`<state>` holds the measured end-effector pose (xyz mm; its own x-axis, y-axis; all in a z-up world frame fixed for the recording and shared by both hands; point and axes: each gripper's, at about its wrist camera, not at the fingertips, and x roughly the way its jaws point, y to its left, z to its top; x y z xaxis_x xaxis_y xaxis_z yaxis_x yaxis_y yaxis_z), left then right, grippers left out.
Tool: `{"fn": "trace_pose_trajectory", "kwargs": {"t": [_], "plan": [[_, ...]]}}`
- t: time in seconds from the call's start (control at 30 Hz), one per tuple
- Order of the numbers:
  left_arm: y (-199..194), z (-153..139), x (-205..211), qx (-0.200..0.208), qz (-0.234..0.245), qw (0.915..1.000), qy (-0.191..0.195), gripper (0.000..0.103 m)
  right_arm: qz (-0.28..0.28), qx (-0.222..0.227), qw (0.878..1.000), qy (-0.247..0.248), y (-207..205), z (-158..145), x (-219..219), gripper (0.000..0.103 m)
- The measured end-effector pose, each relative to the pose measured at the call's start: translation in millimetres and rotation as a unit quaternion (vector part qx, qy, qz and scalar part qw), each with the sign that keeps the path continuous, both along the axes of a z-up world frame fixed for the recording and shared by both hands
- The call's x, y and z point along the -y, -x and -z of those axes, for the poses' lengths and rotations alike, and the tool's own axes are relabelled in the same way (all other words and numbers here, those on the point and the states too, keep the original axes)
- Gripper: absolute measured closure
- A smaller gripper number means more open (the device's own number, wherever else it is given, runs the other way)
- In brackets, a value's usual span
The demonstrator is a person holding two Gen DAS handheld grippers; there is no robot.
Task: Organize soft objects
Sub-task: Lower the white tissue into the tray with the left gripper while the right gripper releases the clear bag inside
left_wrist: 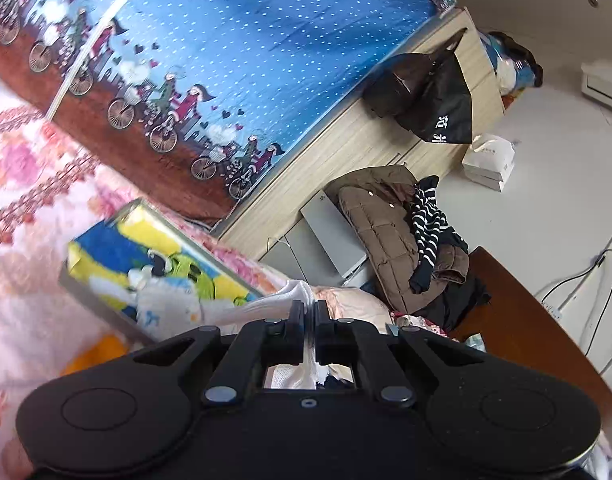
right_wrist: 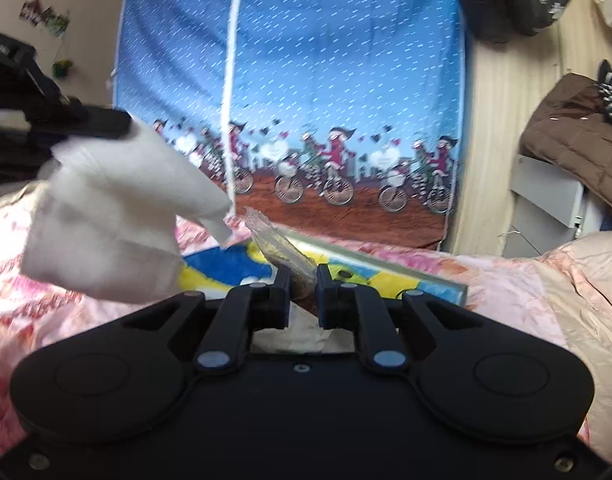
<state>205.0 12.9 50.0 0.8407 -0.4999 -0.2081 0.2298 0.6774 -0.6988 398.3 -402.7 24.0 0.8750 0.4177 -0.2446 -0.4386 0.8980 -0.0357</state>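
My left gripper [left_wrist: 310,309] is shut on a white cloth [left_wrist: 265,303], which bunches out to the left of the fingers. In the right wrist view that cloth [right_wrist: 117,208] hangs in the air at the left from the left gripper [right_wrist: 123,125], above the pink floral quilt [right_wrist: 45,280]. My right gripper [right_wrist: 301,280] is shut on a clear crinkled plastic wrapper [right_wrist: 275,240] with something brownish inside. Behind both lies a flat case with a yellow, blue and green cartoon print [left_wrist: 145,256] on the quilt.
A blue curtain with a bicycle print [right_wrist: 326,100] hangs behind the bed. A brown padded jacket [left_wrist: 386,232] and a striped garment [left_wrist: 426,220] are piled at the right, beside a wooden cabinet [left_wrist: 346,148], a black bag [left_wrist: 438,96] and white boxes [left_wrist: 488,162].
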Motion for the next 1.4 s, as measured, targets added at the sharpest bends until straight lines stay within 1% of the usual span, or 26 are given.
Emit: {"fn": "trace_pose_trajectory", "kwargs": {"t": [0.07,0.17,0.37,0.5,0.57,0.7,0.77,0.83,0.97,1.1,1.2,1.23,1.3,1.37,1.4], "plan": [[-12,-3,5,0.005,0.001,1.0,-0.007,0.099,0.012,0.002,1.0,-0.017,-3,1,6,0.096],[-35,-5,13,0.001,0.006,1.0,-0.008,0.099,0.031,0.006,0.999,-0.029,-4,3,14,0.096],[-79,-4,25,-0.011,0.015,0.9998,0.01,0.099,0.065,0.011,0.997,-0.051,-11,11,28,0.096],[-107,1,35,-0.012,0.016,0.9998,0.01,0.099,0.085,0.003,0.995,-0.054,-23,23,35,0.096],[-124,6,41,-0.013,0.018,0.9997,0.004,0.099,0.096,0.003,0.994,-0.052,-33,27,31,0.096],[-157,23,52,-0.025,0.019,0.9995,-0.005,0.099,0.111,0.006,0.991,-0.072,-60,40,34,0.096],[-174,34,58,-0.033,0.019,0.9992,-0.011,0.099,0.119,0.001,0.99,-0.071,-70,50,35,0.096],[-188,45,64,-0.04,0.022,0.9986,-0.025,0.099,0.122,-0.009,0.99,-0.065,-78,63,33,0.096],[-216,72,70,-0.064,0.024,0.9964,-0.05,0.098,0.121,-0.026,0.99,-0.063,-88,85,28,0.096],[-234,95,65,-0.092,0.018,0.9941,-0.055,0.098,0.12,-0.036,0.99,-0.06,-92,99,23,0.096],[-240,105,60,-0.101,0.009,0.993,-0.061,0.093,0.121,-0.047,0.989,-0.066,-95,107,18,0.096],[-242,107,59,-0.102,0.007,0.9927,-0.063,0.088,0.121,-0.05,0.989,-0.067,-96,109,17,0.096],[-244,108,58,-0.103,-0.002,0.9922,-0.071,0.077,0.119,-0.053,0.989,-0.071,-102,110,17,0.096],[-245,107,60,-0.1,-0.026,0.9911,-0.083,0.056,0.118,-0.054,0.989,-0.075,-97,107,17,0.095],[-246,107,61,-0.099,-0.037,0.9904,-0.089,0.051,0.117,-0.055,0.989,-0.074,-97,107,17,0.095]]}}
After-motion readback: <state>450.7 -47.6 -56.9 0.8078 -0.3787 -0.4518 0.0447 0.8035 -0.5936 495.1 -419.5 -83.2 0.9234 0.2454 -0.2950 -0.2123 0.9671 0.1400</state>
